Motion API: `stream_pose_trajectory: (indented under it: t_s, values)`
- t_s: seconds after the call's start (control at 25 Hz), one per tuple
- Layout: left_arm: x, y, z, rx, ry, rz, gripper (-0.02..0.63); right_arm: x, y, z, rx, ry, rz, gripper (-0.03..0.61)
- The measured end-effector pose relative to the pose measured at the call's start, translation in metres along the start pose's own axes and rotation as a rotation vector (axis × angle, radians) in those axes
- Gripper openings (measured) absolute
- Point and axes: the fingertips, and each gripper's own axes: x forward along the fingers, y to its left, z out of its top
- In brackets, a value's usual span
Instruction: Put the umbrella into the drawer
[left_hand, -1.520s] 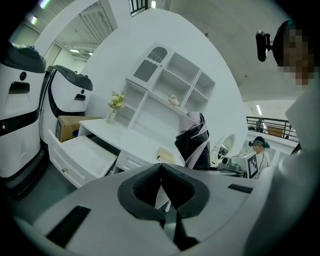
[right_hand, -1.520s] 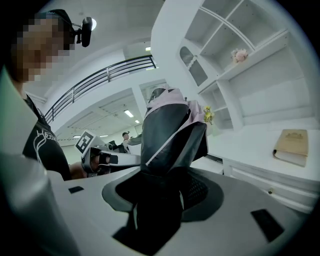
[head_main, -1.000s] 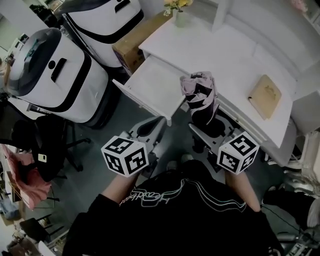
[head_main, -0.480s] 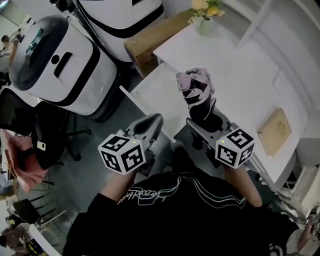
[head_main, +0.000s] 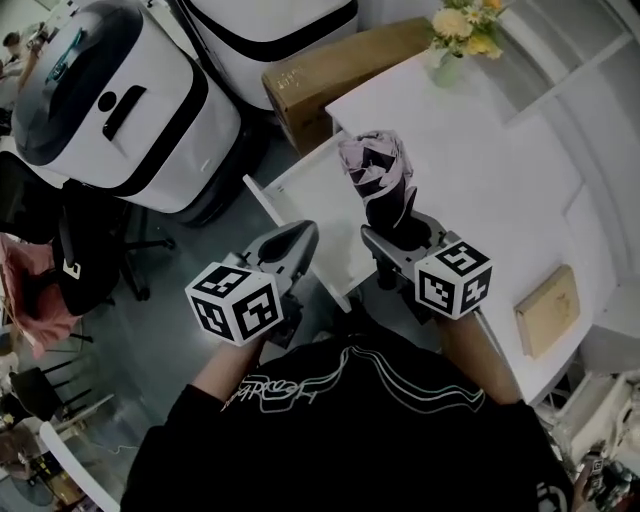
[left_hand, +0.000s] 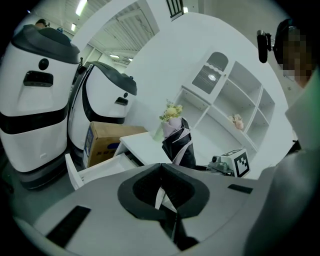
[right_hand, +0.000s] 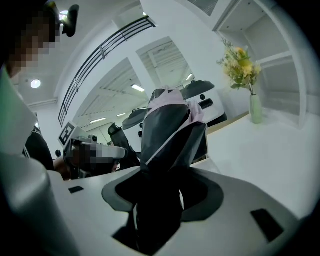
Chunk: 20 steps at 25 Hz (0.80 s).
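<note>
The right gripper (head_main: 392, 232) is clamping the folded umbrella (head_main: 376, 172) upright; the left gripper (head_main: 296, 238) is hovering closed and empty.

Black and pale pink set against white.
The folded fabric umbrella (head_main: 380, 185) is seen in black with pale pink panels and thin white edging; the open drawer (head_main: 310, 195) and flat desk top (head_main: 480, 170) are white, the cardboard box (head_main: 340, 75) brown, the flowers (head_main: 465, 25) yellow.
</note>
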Motion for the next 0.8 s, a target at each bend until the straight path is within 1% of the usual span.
stream_pose_trajectory:
  t_s: [0.2,0.44,0.6,0.8]
  values:
    - [0.01,0.031,0.006,-0.036,-0.006,0.032,0.02,0.047,-0.021,-0.009,0.007,0.069,0.015,0.221]
    - [0.013,0.063,0.006,-0.079,-0.009,0.062,0.02,0.098,-0.043,-0.036,0.015,0.171,0.019,0.221]
    - [0.015,0.083,0.007,-0.1,-0.013,0.079,0.02,0.129,-0.059,-0.061,0.011,0.249,0.011,0.221]
    - [0.02,0.095,0.0,-0.109,-0.002,0.071,0.02,0.163,-0.086,-0.102,0.005,0.356,-0.024,0.221]
